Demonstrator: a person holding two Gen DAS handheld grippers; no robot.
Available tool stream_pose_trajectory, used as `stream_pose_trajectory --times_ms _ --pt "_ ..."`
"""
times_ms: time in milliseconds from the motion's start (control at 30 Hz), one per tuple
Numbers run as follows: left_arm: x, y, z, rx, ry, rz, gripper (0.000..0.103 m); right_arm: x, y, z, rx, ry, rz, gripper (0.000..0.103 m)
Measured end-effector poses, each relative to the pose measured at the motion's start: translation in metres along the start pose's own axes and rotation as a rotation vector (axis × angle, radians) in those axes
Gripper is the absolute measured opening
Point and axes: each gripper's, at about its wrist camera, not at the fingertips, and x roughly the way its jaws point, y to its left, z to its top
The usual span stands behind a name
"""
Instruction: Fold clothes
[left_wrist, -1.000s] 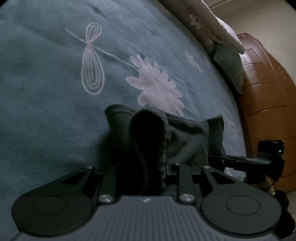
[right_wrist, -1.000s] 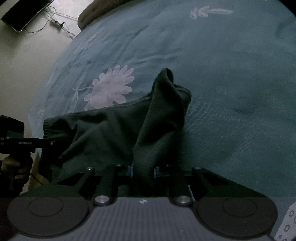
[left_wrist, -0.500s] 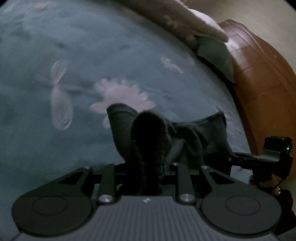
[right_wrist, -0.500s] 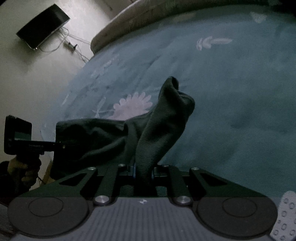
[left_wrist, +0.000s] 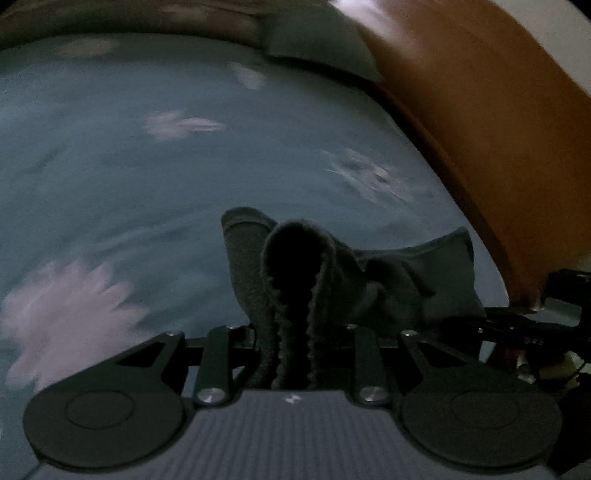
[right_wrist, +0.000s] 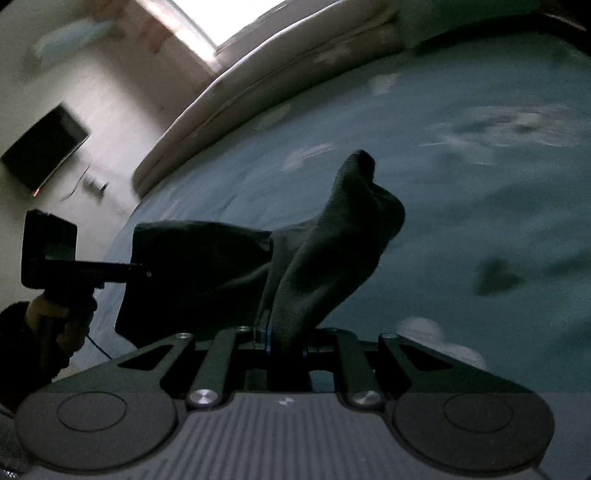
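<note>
A dark grey knit garment (left_wrist: 399, 291) hangs stretched between my two grippers above a blue floral bedspread (left_wrist: 129, 184). My left gripper (left_wrist: 293, 339) is shut on a bunched ribbed edge of it. My right gripper (right_wrist: 286, 339) is shut on another bunched edge, which sticks up past the jaws (right_wrist: 351, 229). In the right wrist view the left gripper (right_wrist: 136, 273) shows at the left, clamped on the far corner of the garment (right_wrist: 199, 277). In the left wrist view the right gripper (left_wrist: 491, 325) shows at the right edge. The fingertips are hidden by cloth.
A wooden bed frame (left_wrist: 498, 147) curves along the right. Pillows (left_wrist: 317, 48) and a folded quilt (right_wrist: 295, 66) lie at the far side of the bed. A wall-mounted screen (right_wrist: 44, 147) and the floor lie beyond the bed's left edge.
Both grippers have risen and tilted up with the garment. The cloth has lifted off the bedspread and the bed's far end and the room have come into view.
</note>
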Motion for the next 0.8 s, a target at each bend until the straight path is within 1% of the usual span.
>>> stream_pose_trajectory --times_ms 100,267,433,600,800 --pt "0.038 -0.029 0.027 0.095 0.047 -0.035 0.025 -0.028 -0.024 -0.01 0.059 -0.054 -0.053 0.016" --pt "0.096 -0.075 0.061 0.223 0.123 -0.085 0.024 -0.07 -0.059 -0.027 0.151 -0.142 -0.141 0.016" --pt "0.139 -0.123 0.098 0.337 0.159 -0.097 0.024 -0.105 -0.08 -0.045 0.226 -0.246 -0.191 0.016" --pt "0.174 -0.167 0.129 0.44 0.173 -0.095 0.024 -0.122 -0.094 -0.052 0.283 -0.336 -0.203 0.016" --pt "0.214 -0.221 0.156 0.548 0.196 -0.066 0.024 -0.125 -0.103 -0.056 0.338 -0.401 -0.223 0.017"
